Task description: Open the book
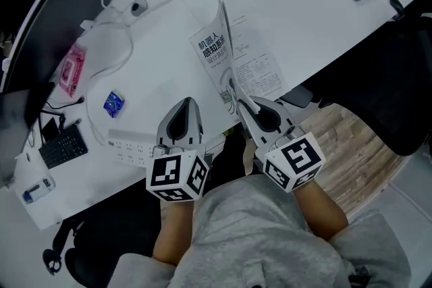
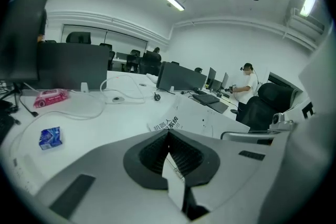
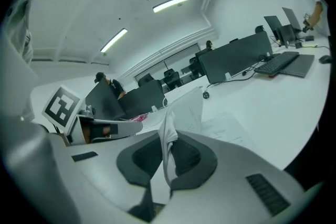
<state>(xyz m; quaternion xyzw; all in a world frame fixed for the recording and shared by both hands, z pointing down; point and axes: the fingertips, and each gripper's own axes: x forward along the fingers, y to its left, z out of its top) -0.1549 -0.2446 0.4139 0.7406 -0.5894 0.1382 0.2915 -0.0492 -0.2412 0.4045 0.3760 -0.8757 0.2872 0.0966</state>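
Left gripper (image 1: pixel 187 104): jaws together, pinching a white paper strip (image 2: pixel 173 178), source unclear. Book (image 1: pixel 214 54) sits upper centre on table (image 1: pixel 304 17). Right gripper (image 1: pixel 236 90) is clamped on its lifted sheets. Swing them left about the spine, slowly, so nothing tears. Thin white softcover, Chinese title, sheets bowing.

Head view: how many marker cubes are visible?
2: one marker cube on the left gripper, bottom centre; one on the right gripper beside it, both grippers gripping the book. None seems hidden.

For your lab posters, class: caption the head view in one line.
Right gripper holds the book's front cover lifted off the printed page, on a white desk.
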